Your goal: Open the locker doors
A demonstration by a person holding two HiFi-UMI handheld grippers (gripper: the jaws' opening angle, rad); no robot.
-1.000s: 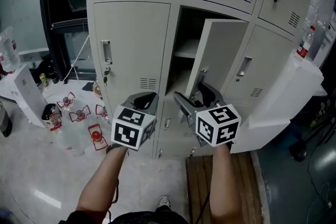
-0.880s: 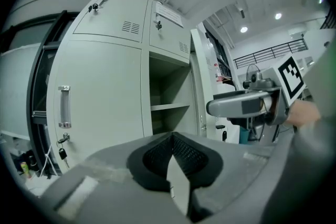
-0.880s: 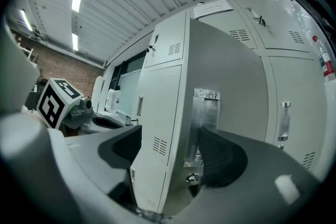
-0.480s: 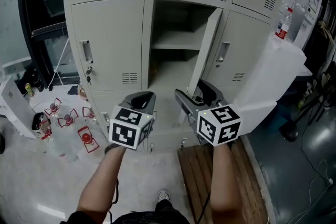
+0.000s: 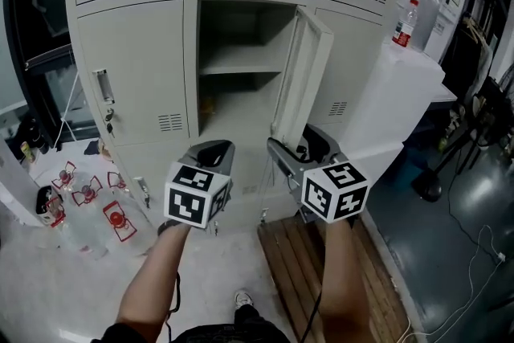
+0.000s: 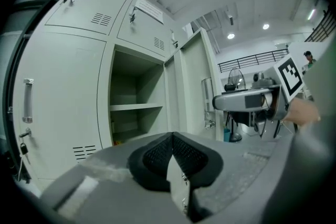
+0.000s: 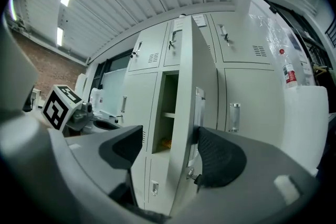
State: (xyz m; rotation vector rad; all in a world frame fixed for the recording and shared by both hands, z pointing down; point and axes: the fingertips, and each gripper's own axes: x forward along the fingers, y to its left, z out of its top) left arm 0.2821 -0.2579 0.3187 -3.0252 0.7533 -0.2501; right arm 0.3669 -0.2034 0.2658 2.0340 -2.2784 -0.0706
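Holding left gripper [image 5: 210, 155] at lower middle, fingers together on nothing. Just now closing right gripper [image 5: 295, 149] a bit, fingers apart around edge of open door [image 5: 303, 68], middle of frame.

Left gripper [image 5: 215, 150]: jaws pressing together, nothing between them, nose pointing forward and about level. Right gripper [image 5: 297, 147]: jaws standing wide, having just been closing a little, and straddling the edge of the locker door [image 7: 185, 113]. One pad is sitting just beside its handle side, the other hanging clear of the inner face. Left forearm [image 5: 161, 269] and right forearm [image 5: 337, 269] are reaching out side by side, marker cubes riding behind the jaws.
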